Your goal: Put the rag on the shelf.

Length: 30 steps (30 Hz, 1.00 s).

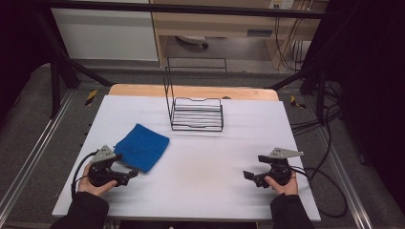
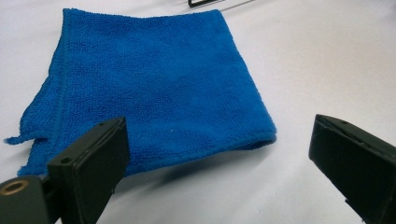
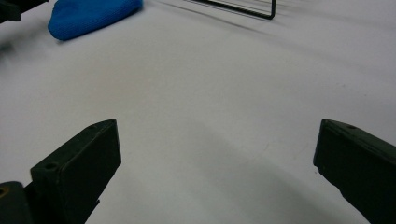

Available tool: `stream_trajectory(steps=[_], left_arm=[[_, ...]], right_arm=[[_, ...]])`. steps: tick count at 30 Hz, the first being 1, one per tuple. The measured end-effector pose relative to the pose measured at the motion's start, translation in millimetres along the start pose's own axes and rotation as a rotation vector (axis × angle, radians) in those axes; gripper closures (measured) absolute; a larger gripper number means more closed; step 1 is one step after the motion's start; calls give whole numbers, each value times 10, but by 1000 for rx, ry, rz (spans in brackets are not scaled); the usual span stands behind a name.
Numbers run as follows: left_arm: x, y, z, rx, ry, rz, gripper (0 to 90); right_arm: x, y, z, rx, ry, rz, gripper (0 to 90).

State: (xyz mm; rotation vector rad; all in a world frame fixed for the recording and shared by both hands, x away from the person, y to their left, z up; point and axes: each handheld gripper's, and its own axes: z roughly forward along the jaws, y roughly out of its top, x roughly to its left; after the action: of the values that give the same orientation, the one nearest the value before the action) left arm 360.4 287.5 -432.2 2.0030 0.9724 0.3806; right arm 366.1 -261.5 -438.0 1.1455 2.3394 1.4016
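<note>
High view
- Progress: nothing looks started; as I judge it, the cloth (image 1: 142, 146) is the thing to handle, and it lies untouched on the surface (image 1: 205, 167).
- Left gripper (image 1: 125, 172): in my left hand, low at the near left, just beside the cloth's near corner, pointing right; fingers spread wide, nothing between them.
- Right gripper (image 1: 251, 172): in my right hand at the near right, well apart from the cloth, pointing left toward the middle; fingers also wide and holding nothing.
- Rack (image 1: 196, 110): black wire, at the far middle of the surface, beyond the cloth, with nothing in it.
- Left to do: all of it, I think: closing on the cloth, lifting it and moving it on, perhaps to the rack.

Left gripper view
- Cloth (image 2: 154, 88): blue terry, folded flat into a rough square, with a stitched hem along one side and a frayed corner at the near left; its folded edge sits a little off the surface and casts a shadow.
- Fingers (image 2: 93, 163): wide apart; one overlaps the cloth's near edge in this view, but I cannot tell if it touches.

Right gripper view
- Fingers (image 3: 81, 163): wide, with bare surface between them.
- Cloth (image 3: 93, 16): far off at the top left, a low blue mound.
- Rack (image 3: 243, 7): its base wire is at the top edge.
</note>
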Motion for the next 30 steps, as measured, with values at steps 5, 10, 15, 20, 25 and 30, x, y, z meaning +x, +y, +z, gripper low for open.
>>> stream_trajectory(steps=[5, 10, 15, 20, 25, 30], left_arm=[[-16, 6, 3, 3, 11, 1, 56], [-20, 16, -3, 4, 19, -9, 67], [-37, 56, -9, 6, 23, -13, 89], [-57, 107, -7, 10, 22, -16, 125], [-129, 211, 68, 38, 4, -13, 171], [-225, 284, 180, 74, 3, 9, 271]], right_arm=[[0, 2, -10, -3, -1, 9, 14], [1, 4, -6, -2, -5, 11, 14], [-1, 8, -7, -1, -10, 10, 14], [-1, 7, -6, -1, -11, 10, 14], [3, 6, 0, 3, -11, 12, 14], [3, 6, 3, 5, -15, 13, 14]])
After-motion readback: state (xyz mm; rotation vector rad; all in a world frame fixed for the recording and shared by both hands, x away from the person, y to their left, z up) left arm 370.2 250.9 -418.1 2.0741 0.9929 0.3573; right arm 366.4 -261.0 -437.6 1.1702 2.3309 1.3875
